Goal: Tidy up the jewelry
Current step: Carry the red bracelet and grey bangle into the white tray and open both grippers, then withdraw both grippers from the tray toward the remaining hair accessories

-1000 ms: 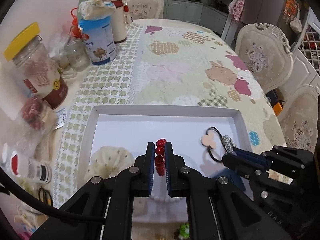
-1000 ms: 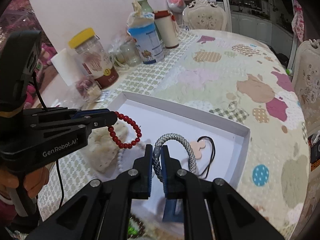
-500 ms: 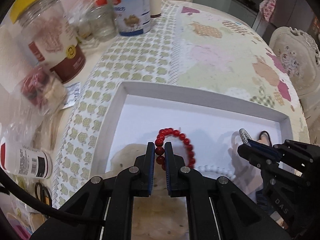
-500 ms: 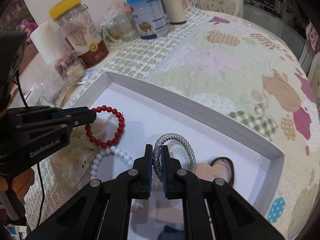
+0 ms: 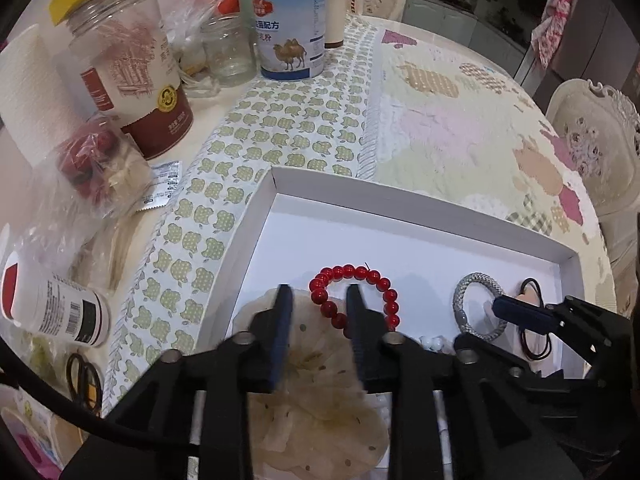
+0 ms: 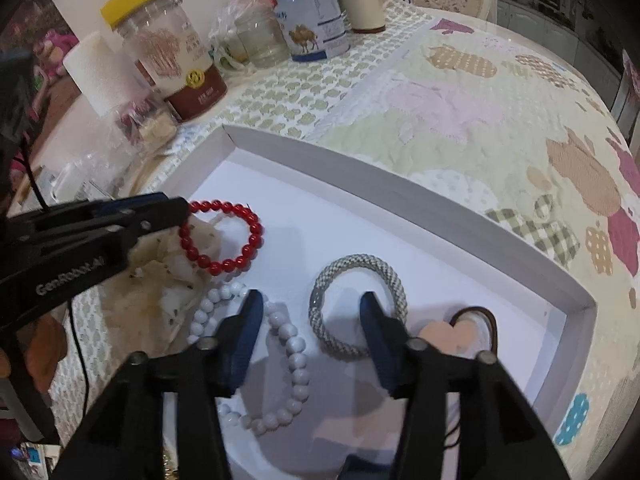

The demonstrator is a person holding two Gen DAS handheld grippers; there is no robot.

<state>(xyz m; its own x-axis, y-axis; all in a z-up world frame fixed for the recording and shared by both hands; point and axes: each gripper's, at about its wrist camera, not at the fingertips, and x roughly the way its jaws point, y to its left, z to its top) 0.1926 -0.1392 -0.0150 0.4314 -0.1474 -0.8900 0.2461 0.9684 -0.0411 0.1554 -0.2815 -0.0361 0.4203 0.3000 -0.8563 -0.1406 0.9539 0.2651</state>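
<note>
**Both tools releasing bracelets into the white tray**

The left tool (image 5: 318,300) is opening, its pads clear of the red bead bracelet (image 5: 354,298), which lies flat on the tray (image 6: 360,168) floor, partly over a cream scrunchie (image 6: 160,272). The right tool (image 6: 310,312) is also opening; the grey woven bracelet (image 6: 358,306) lies flat beneath it, unheld. The two lie side by side, apart, probably to keep pieces separate. A white bead strand (image 6: 280,344) lies between them.
</note>
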